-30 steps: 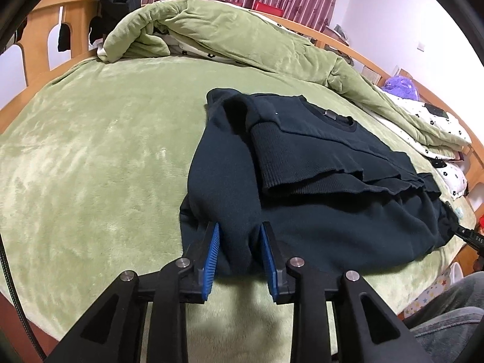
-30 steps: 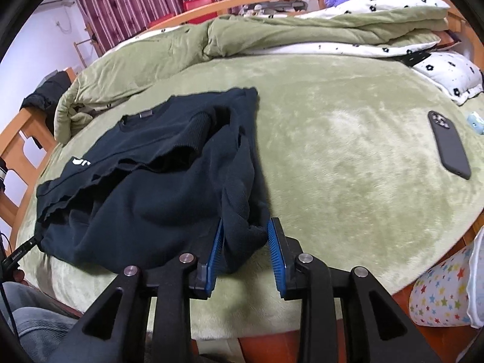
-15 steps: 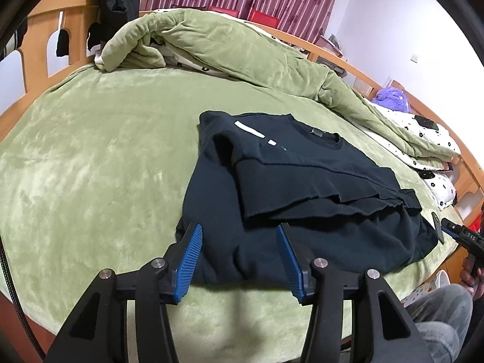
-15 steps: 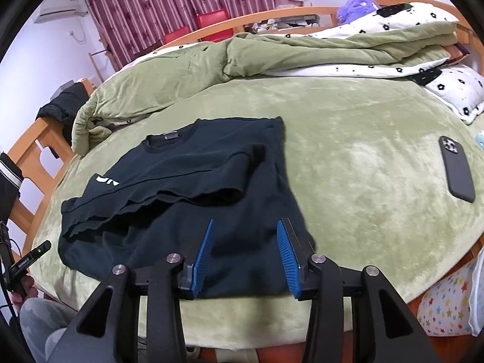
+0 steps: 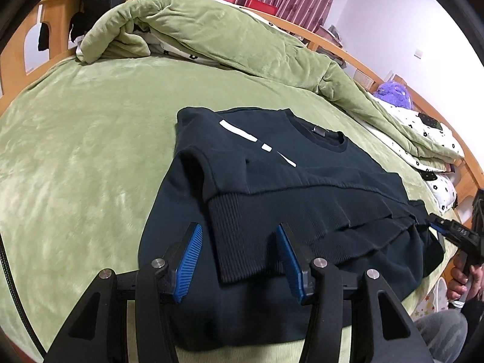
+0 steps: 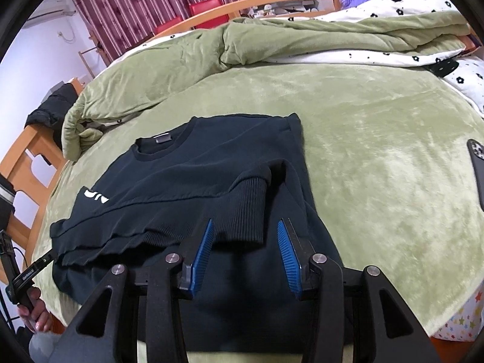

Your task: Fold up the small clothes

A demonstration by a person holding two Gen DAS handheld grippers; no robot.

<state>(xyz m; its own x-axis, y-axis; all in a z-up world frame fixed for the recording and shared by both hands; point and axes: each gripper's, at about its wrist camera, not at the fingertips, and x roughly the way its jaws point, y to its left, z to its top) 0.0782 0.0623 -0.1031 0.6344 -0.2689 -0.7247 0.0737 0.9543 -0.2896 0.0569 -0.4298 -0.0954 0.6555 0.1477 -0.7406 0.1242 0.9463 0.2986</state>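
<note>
A dark navy sweatshirt [image 5: 302,181] lies flat on the green bed cover, both sleeves folded in across the chest, white lettering near one shoulder. It also shows in the right wrist view [image 6: 187,187]. My left gripper [image 5: 239,254] is open and empty, hovering over the near left edge, a ribbed sleeve cuff [image 5: 242,236] between its blue pads. My right gripper [image 6: 245,251] is open and empty over the near right edge, just before the other ribbed cuff [image 6: 245,208].
A bunched green duvet [image 5: 211,36] lies along the far side of the bed. A black phone [image 6: 478,172] lies on the cover at the right. Wooden bed rails [image 5: 18,48] frame the bed. White flowered pillows [image 6: 423,9] sit at the far right.
Both grippers have let go of the sweatshirt's bottom edge and opened wide. The garment has dropped flat, and both grippers have come forward over its near edge.
</note>
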